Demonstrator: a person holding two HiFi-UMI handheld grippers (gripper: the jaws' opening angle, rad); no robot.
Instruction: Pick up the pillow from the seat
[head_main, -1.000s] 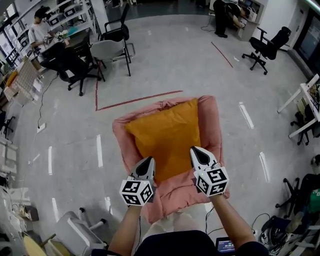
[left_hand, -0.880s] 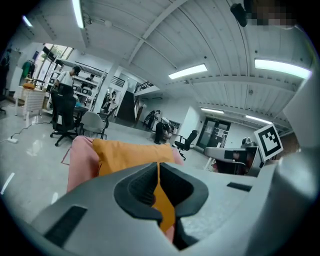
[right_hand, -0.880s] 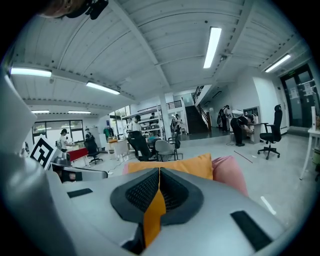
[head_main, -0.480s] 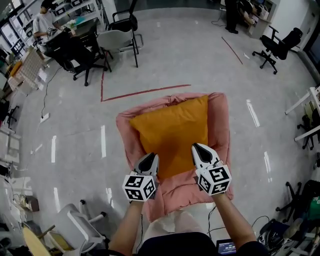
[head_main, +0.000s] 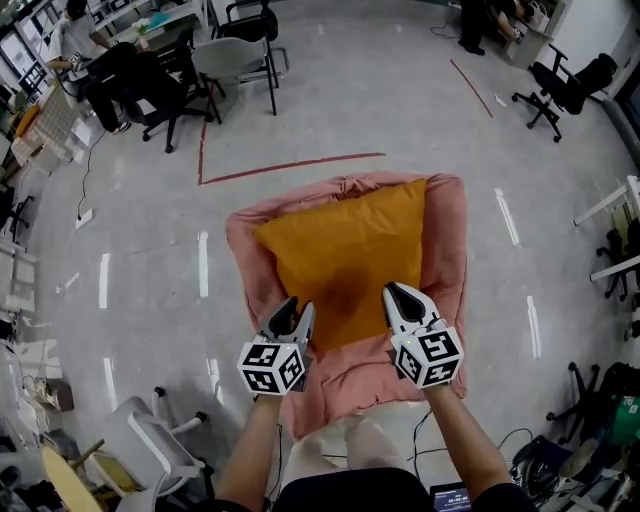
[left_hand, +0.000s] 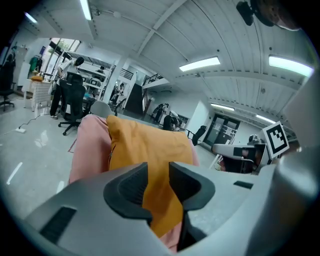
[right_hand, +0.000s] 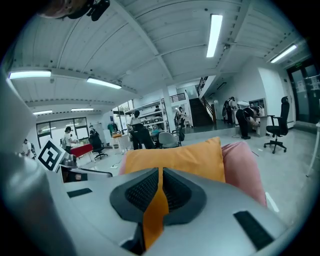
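Pillow (head_main: 345, 250) lay ungrasped on seat (head_main: 447, 232); left tool (head_main: 290, 310) had just been opening, pillow between jaws; right tool (head_main: 398, 293) pressed together.

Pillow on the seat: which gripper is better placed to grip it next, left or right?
Left, probably. The left gripper is at the near edge of the pillow; its jaws have just been opening and stand apart, orange cloth showing in the gap. The right gripper has its jaws shut and must open first.
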